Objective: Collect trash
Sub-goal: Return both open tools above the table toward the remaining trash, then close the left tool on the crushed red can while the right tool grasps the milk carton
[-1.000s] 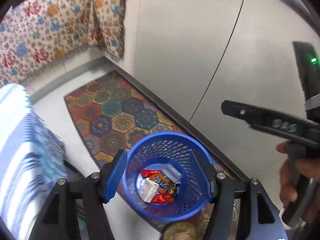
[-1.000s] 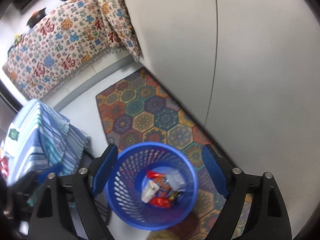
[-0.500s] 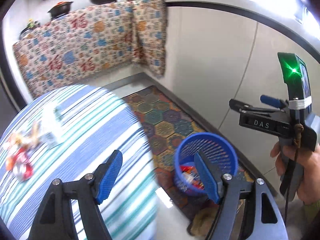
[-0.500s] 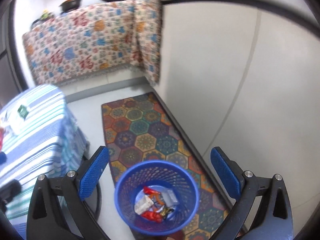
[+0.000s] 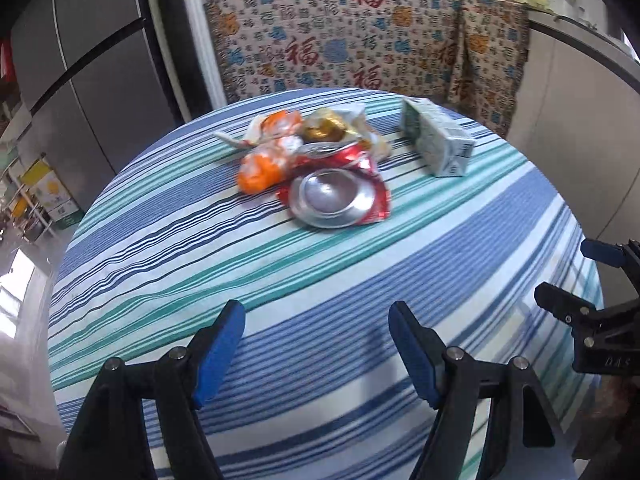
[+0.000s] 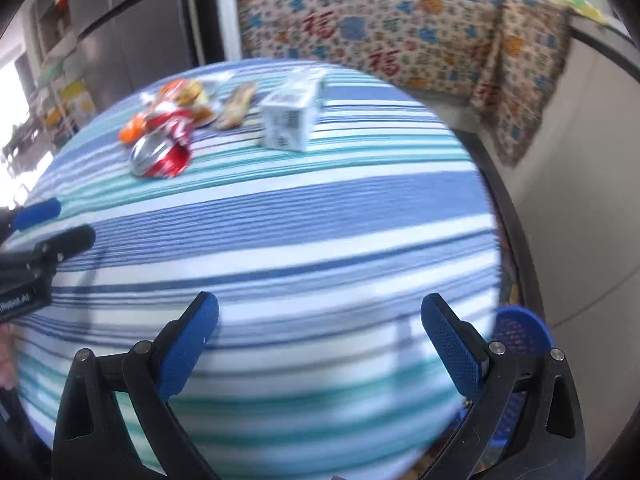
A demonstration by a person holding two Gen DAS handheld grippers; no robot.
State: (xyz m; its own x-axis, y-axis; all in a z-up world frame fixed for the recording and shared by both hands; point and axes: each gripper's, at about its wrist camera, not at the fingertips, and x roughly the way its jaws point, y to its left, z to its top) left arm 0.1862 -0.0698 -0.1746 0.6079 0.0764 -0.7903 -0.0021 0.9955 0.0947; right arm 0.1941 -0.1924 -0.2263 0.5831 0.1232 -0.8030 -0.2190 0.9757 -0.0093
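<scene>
Fingers, left gripper [image 5: 314, 344]: I see both blue pads spread wide, nothing between them, poised over the near part of the bench.
Fingers, right gripper [image 6: 320, 338]: spread wide too, holding nothing, above the near edge of the bench.
Bench [image 5: 460, 248]: round, under a blue, teal and white striped cloth.
Crushed can [image 5: 338, 196]: red, silver base toward me, lying at the far middle of the bench.
Wrappers [image 5: 276, 152]: orange and gold pieces heaped just behind the can, touching it; motion blur hides their details.
Carton [image 5: 438, 142]: pale green and white, on its side, near the heap on its right but apart from it.
Blue basket [image 6: 520, 330]: on the floor beside the bench, partly hidden by my right finger.
Patterned cloth [image 5: 360, 40]: draped over the counter behind the bench.
</scene>
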